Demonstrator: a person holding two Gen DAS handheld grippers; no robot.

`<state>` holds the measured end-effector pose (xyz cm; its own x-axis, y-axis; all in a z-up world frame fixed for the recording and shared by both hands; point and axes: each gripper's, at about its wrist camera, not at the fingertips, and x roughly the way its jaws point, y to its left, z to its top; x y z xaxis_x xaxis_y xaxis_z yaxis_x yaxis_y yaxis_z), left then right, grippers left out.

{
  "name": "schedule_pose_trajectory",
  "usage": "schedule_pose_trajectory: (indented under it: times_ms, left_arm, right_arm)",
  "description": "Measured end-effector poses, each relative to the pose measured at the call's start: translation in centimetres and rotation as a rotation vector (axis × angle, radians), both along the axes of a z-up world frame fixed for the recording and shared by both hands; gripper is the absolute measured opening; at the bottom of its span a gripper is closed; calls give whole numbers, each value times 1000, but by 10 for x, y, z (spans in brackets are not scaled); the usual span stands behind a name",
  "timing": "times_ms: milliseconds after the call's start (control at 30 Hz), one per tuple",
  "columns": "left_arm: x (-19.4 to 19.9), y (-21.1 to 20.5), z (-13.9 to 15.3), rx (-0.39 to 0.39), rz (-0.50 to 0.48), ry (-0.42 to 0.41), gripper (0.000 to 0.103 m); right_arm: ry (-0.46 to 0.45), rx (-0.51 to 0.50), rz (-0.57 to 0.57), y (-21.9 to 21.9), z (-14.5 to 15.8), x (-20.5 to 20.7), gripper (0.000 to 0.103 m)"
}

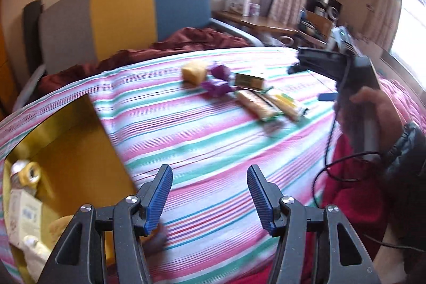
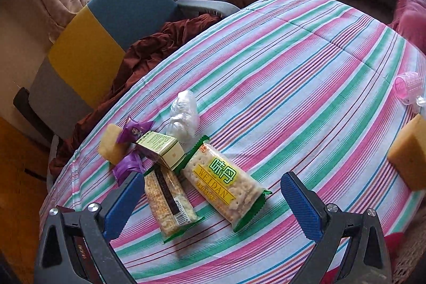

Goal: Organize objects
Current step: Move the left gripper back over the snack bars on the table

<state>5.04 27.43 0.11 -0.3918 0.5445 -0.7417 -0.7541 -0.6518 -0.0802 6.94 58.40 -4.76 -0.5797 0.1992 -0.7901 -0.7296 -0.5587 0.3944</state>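
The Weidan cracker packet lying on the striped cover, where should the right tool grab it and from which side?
Grip the Weidan cracker packet across its narrow width near the middle, coming from above. It lies flat and long, and the right tool hangs open over it. The second cracker packet lies close alongside, so that finger needs care.

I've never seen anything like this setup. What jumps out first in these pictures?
The pink and green striped bedspread fills both views, with a heap of snacks on it: two cracker packets, a small box and purple sweets. In front, the blue-padded right gripper stands open above the crackers. At the left, a yellow box already holds a few items.
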Motion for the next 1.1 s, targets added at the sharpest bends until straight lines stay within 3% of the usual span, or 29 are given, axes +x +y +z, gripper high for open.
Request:
schedule_pose_trajectory:
  times_ms: [133,467,1100]
  left_arm:
    - [4,23,-5,-7,-45,-20,59]
    - [-15,52,-18,-22,-37,-70,59]
    - [-41,105,-13,-47,-35,-37,59]
  right_arm:
    - [18,-23,-10,3,-2,3,103]
    - [46,-55,-4,6,-3,0,103]
    - [109,-124,-16,13,-7,6,103]
